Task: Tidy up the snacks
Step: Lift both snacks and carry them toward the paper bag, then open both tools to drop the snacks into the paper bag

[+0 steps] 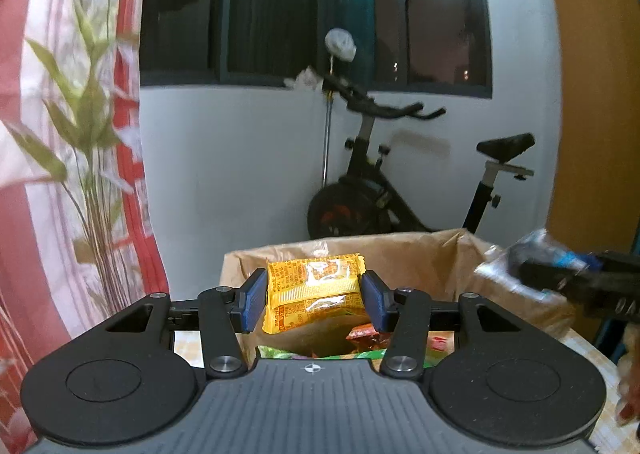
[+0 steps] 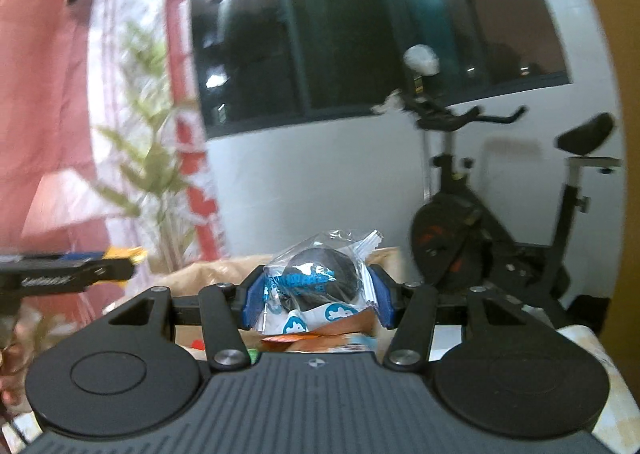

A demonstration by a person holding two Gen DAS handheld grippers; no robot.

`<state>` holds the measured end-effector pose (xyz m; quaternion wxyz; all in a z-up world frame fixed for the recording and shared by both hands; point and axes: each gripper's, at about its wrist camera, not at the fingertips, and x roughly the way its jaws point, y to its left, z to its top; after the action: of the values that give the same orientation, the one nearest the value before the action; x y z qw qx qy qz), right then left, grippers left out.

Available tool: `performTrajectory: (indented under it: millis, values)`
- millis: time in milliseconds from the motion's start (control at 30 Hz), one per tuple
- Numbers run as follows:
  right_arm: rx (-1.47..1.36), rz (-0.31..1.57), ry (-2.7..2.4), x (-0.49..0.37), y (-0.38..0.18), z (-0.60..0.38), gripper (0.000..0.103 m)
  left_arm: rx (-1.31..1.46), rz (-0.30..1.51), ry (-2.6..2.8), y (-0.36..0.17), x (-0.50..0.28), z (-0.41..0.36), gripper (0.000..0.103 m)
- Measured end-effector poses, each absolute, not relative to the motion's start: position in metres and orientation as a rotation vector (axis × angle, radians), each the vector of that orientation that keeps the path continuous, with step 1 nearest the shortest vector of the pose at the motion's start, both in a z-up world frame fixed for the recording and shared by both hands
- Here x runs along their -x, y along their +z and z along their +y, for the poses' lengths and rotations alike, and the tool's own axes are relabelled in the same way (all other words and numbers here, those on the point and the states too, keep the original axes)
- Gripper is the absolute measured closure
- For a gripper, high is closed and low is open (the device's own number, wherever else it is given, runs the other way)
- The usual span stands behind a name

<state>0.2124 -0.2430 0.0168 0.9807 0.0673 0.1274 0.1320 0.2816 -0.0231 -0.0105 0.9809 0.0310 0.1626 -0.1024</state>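
Note:
My left gripper (image 1: 314, 300) is shut on a yellow snack packet (image 1: 314, 294) and holds it over the open brown paper bag (image 1: 420, 258). Red and green snack packets (image 1: 362, 336) lie inside the bag. My right gripper (image 2: 316, 294) is shut on a clear wrapper with a dark round snack (image 2: 320, 278), above the bag's rim (image 2: 224, 268). The right gripper with its snack shows at the right edge of the left wrist view (image 1: 560, 274). The left gripper shows at the left of the right wrist view (image 2: 72, 272).
An exercise bike (image 1: 400, 189) stands against the white wall behind the bag. A red and white curtain (image 1: 60, 133) and a green plant (image 1: 88, 113) are on the left. A patterned tablecloth (image 1: 592, 358) covers the table under the bag.

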Motion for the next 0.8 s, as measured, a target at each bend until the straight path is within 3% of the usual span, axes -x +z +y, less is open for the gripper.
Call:
performTrajectory:
  millis: [333,500,600,800]
  values:
    - [-0.042,0.413,0.273,-0.270,-0.004,-0.197,0.047,-0.101,0.382,-0.229,-0.030,-0.305,-0.029,0.046]
    - [-0.061,0.435,0.283,-0.269,-0.006,-0.197,0.042,-0.115,0.379,-0.216,-0.031,-0.303,-0.029,0.041]
    - [-0.074,0.413,0.269,-0.260,-0.002,-0.203,0.034,-0.105,0.382,-0.215,-0.028,-0.299,-0.026,0.039]
    - [-0.096,0.392,0.269,-0.242,0.005,-0.212,0.033,-0.089,0.378,-0.212,-0.020,-0.282,-0.020,0.035]
